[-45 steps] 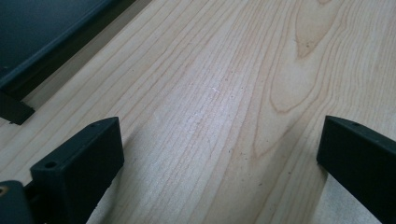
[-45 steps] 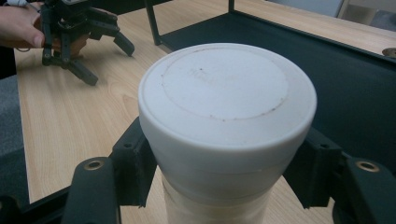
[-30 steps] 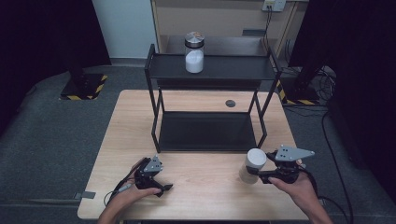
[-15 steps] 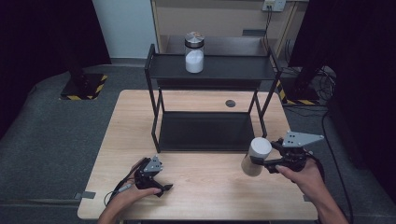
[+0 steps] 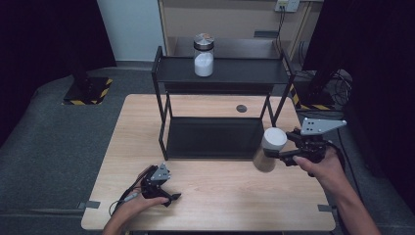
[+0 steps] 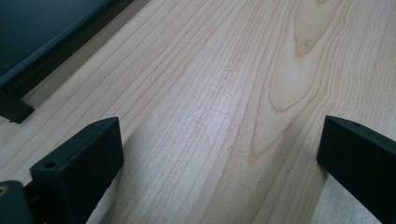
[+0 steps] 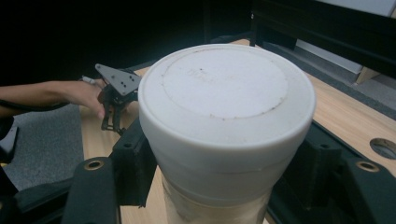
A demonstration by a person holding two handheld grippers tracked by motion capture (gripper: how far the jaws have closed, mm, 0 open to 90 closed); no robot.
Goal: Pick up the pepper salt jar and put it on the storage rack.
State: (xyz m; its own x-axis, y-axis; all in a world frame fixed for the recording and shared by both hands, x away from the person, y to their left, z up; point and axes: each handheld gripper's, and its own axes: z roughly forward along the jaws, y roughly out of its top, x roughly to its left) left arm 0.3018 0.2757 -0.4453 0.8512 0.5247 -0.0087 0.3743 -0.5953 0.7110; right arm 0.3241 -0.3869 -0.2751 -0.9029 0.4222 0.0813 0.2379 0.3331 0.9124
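Note:
A jar with a white lid point(image 5: 270, 145) hangs tilted above the table in front of the black two-tier rack point(image 5: 220, 77), with my right gripper point(image 5: 284, 155) shut on it. In the right gripper view the white lid point(image 7: 226, 100) sits between both black jaws. My left gripper point(image 5: 169, 196) rests low on the wooden table point(image 5: 225, 188) near the front left edge, open, with bare wood between its jaws point(image 6: 219, 154). A second jar with white contents and a dark lid point(image 5: 203, 55) stands on the rack's top shelf.
The rack's lower shelf point(image 5: 215, 137) lies dark and flat on the table. A round cable hole point(image 5: 241, 108) sits in the tabletop behind the rack. Grey carpet surrounds the table, and cables lie on the floor at the far right point(image 5: 337, 83).
My right gripper has lifted the white-lidded jar off the table and carried it up and toward the rack, tilting it. The left gripper has stayed in place.

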